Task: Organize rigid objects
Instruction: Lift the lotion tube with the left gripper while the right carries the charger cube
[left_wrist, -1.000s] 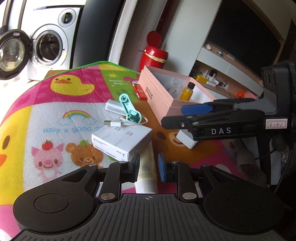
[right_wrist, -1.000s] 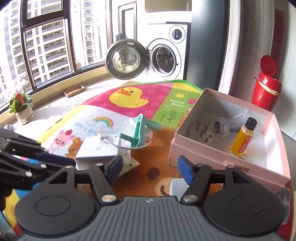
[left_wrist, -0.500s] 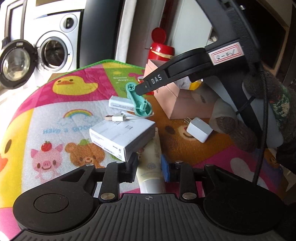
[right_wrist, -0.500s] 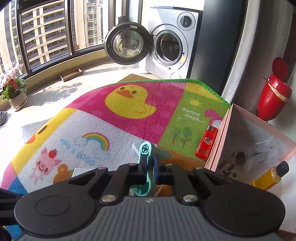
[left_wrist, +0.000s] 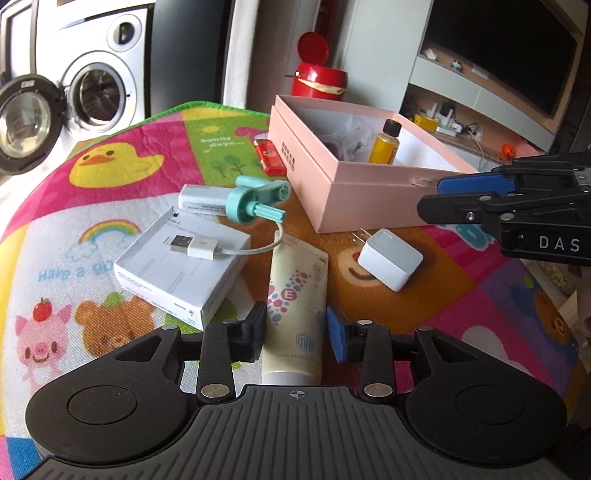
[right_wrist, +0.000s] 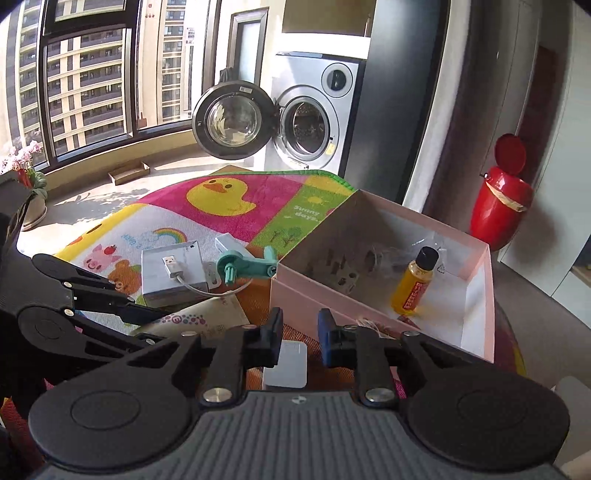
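Note:
A pink box (left_wrist: 364, 192) stands open on the play mat and holds a yellow bottle (left_wrist: 386, 146); both show in the right wrist view too, the box (right_wrist: 476, 295) and the bottle (right_wrist: 413, 282). A teal plastic part (left_wrist: 255, 201) lies toppled near a white carton (left_wrist: 181, 269) with a USB cable (left_wrist: 207, 245). My left gripper (left_wrist: 295, 334) is open around a cream tube (left_wrist: 295, 295). My right gripper (right_wrist: 299, 339) is open and empty above a white charger (right_wrist: 286, 363), also seen in the left wrist view (left_wrist: 389, 258).
A red lighter (left_wrist: 269, 157) lies left of the box. A small white box (left_wrist: 201, 199) sits behind the teal part. A red bin (right_wrist: 502, 203) and a washing machine (right_wrist: 314, 114) with its door open stand beyond the mat.
My right gripper let go of the teal part, which now lies tipped on the mat, and drew back to above the charger. My left gripper stayed around the tube.

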